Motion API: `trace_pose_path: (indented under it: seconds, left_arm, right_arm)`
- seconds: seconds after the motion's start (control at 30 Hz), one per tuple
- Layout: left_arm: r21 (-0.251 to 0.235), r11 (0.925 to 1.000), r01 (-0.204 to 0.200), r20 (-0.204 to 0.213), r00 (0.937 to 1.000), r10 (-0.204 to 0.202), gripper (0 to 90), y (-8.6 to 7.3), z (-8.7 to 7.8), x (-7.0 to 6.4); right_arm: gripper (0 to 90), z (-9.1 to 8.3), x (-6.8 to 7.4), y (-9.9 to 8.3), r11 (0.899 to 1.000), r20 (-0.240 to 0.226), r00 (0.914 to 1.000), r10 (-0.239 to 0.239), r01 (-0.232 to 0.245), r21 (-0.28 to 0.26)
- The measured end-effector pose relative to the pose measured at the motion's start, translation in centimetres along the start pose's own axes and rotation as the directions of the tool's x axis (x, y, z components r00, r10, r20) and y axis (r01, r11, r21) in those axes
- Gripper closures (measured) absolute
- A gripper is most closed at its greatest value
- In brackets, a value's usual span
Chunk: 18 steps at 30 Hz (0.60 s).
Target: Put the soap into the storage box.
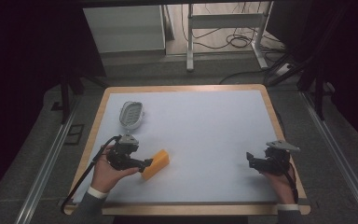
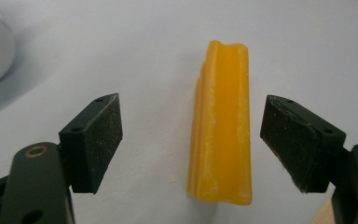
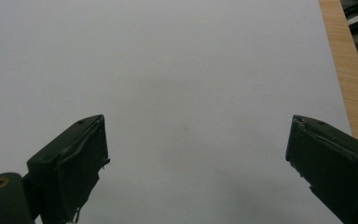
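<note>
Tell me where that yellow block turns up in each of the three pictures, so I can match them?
High view: the yellow block lies low and left on the white table top, at the left gripper's tips.
Left gripper view: it runs up the middle, between the open jaws, touching neither.
Right gripper view: not in it.
Shared landmark: the table's wooden edge, at the right in both gripper views.

Open tabletop (image 1: 205, 135) beyond yellow block (image 1: 155, 164)
</note>
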State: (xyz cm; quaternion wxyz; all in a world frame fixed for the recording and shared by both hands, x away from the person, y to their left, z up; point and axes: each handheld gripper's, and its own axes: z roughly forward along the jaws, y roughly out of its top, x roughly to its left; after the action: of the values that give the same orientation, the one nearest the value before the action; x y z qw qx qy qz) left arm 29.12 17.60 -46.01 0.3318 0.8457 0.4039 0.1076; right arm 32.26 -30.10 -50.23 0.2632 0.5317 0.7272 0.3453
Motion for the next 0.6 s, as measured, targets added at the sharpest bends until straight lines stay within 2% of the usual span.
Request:
trace_pose_path:
  seconds: [0.47, 0.6]
  left_arm:
    - [0.052, 0.9986, -0.011, 0.046, 0.9989, 0.008, 22.1, 0.0, 2.2, -0.9]
    - [0.071, 0.9975, 0.000, 0.057, 0.9983, -0.005, 22.6, 0.1, 3.2, -1.1]
  right_arm:
    - [5.5, 0.2, 0.0, -0.1, 1.000, -0.001, 1.0000, -0.002, 0.002, 0.007]
    - [5.6, 0.2, -0.1, -0.1, 1.000, 0.001, 1.0000, -0.001, 0.001, 0.008]
